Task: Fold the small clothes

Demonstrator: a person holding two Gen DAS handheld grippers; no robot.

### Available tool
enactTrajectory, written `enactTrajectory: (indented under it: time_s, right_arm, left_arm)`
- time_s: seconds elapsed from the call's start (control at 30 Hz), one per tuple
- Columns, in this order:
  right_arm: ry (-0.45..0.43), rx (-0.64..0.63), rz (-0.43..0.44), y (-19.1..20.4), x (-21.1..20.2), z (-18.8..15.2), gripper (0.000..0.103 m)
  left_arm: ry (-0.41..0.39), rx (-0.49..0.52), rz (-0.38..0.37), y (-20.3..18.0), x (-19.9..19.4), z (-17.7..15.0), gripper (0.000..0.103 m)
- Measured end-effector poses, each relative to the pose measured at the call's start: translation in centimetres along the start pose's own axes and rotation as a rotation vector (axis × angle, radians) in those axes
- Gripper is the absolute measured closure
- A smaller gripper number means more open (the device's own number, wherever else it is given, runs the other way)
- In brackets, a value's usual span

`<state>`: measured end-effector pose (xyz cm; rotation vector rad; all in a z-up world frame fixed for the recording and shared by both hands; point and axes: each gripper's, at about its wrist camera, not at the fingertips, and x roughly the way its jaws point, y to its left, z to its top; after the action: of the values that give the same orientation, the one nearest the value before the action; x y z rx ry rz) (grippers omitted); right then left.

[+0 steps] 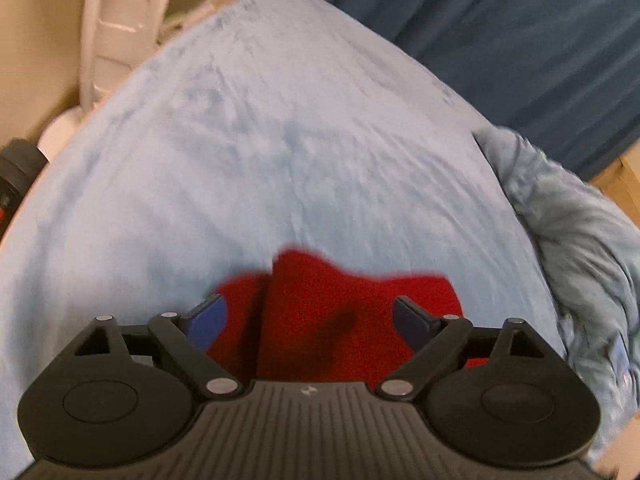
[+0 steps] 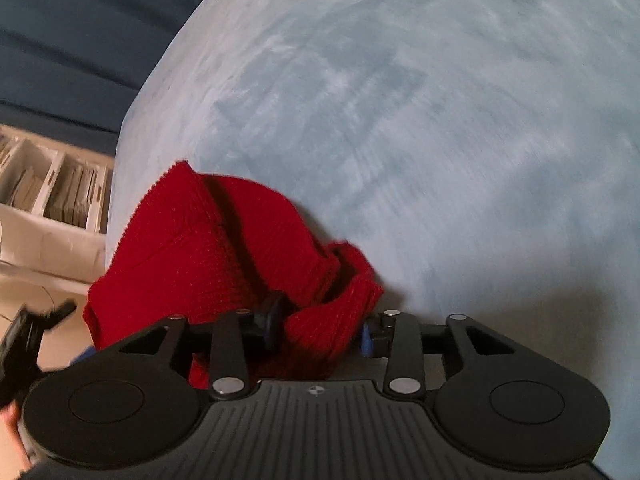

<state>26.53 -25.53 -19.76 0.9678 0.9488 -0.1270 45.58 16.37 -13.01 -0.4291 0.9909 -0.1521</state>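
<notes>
both hand-held grippers [image 1: 308, 320] [image 2: 320, 330] tilt down over red knit [image 2: 200, 240].

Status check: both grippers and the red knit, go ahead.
Left gripper open above the red knit. Right gripper has a bunched fold between its fingers; grip unclear. Knit crumpled on the blue blanket, not folded. Nothing in the way.

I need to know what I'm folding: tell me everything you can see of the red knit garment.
The red knit garment is a small, chunky ribbed piece, bunched with dark folds, lying on the light blue fleece blanket near its edge. A rolled part sits between the right gripper fingers. The left gripper hovers open over it.
</notes>
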Motion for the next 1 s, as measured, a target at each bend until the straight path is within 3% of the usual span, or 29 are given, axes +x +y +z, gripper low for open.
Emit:
enactTrajectory:
  time_s: [0.07,0.1,0.13,0.17,0.23,0.27,0.37,0.57,0.73,0.83,0.9,0.93,0.97,1.0]
  right_arm:
    - [0.008,-0.026,0.003,0.7,0.3,0.7,0.054]
    - [0.021,-0.046,-0.006,1.0,0.6,0.8,0.054]
    - [0.026,-0.060,-0.023,1.5,0.9,1.0,0.054]
    - [0.035,-0.077,-0.034,1.6,1.2,0.9,0.054]
    - [0.037,-0.117,-0.045,1.5,1.2,0.8,0.059]
    - [0.037,-0.124,-0.049,1.7,1.5,0.7,0.069]
    - [0.023,-0.117,-0.071,2.4,1.1,-0.6,0.076]
    - [-0.020,-0.110,-0.097,3.5,0.1,-4.9,0.076]
    - [0.020,-0.096,-0.080,3.1,0.6,-2.8,0.075]
    - [0.024,-0.134,-0.085,3.7,0.8,-2.4,0.070]
    - [0.027,-0.137,-0.094,3.6,0.8,-2.4,0.064]
    - [0.027,-0.129,-0.095,3.4,0.6,-2.5,0.061]
    - [0.030,-0.117,-0.096,3.0,0.4,-2.5,0.058]
    - [0.033,-0.106,-0.096,2.7,0.1,-2.4,0.054]
  left_arm:
    - [0.035,0.017,0.030,-0.1,1.1,-1.0,0.012]
    - [0.046,0.020,0.034,-0.2,1.6,-1.5,0.017]
    - [0.045,0.028,0.018,-0.4,2.0,-2.0,0.050]
    - [0.037,0.035,-0.007,-0.8,2.2,-2.4,0.061]
    - [0.000,0.083,0.030,-1.9,1.8,-2.7,0.072]
    - [0.006,0.100,0.043,-2.2,1.9,-2.3,0.075]
    - [0.041,0.118,0.066,-2.6,3.3,0.1,0.079]
    - [0.030,0.204,0.124,-4.3,3.9,1.2,0.079]
    - [-0.003,0.175,0.137,-1.3,1.2,-1.2,0.083]
    - [-0.029,0.164,0.155,-1.1,0.6,-1.3,0.080]
    - [-0.077,0.150,0.184,-1.4,0.3,-0.7,0.058]
    - [-0.093,0.152,0.216,-1.5,0.1,-0.5,0.031]
    - [-0.107,0.163,0.249,-1.7,-0.1,-0.5,0.016]
    - [-0.120,0.175,0.279,-1.8,-0.5,-0.5,0.014]
